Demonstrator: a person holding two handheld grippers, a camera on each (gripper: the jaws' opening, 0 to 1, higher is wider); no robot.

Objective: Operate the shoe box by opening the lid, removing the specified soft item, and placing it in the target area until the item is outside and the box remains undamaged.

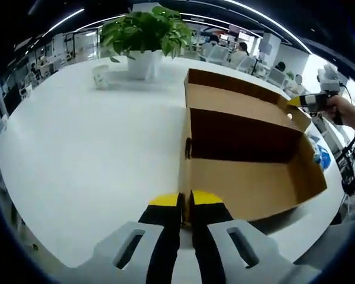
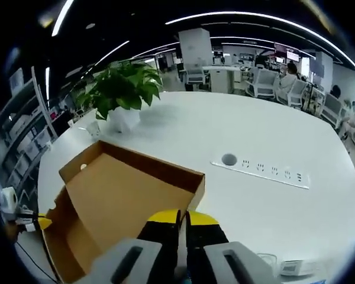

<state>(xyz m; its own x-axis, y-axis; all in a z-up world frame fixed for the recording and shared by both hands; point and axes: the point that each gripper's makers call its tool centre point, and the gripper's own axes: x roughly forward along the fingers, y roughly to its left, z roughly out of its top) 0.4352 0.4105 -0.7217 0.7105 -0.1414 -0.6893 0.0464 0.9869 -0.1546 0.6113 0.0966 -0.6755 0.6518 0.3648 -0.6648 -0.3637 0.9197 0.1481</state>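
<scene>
The shoe box lies open on the white tabletop, its lid folded back flat toward the far edge where a potted plant stands. In the left gripper view the box's brown inside looks bare, though the deep shadow under its far wall hides that strip, and no soft item can be made out anywhere.

The left hand-held gripper has its yellow-tipped jaws nearly together, pinching the near wall of the box at its left corner. The right hand-held gripper likewise shows a narrow slit between its jaws, set over the box wall; whether it truly clamps the cardboard is hard to tell, as the jaws cover the contact.

In the right gripper view a power strip is sunk into the tabletop beyond the box. A small white cup sits beside the plant.
</scene>
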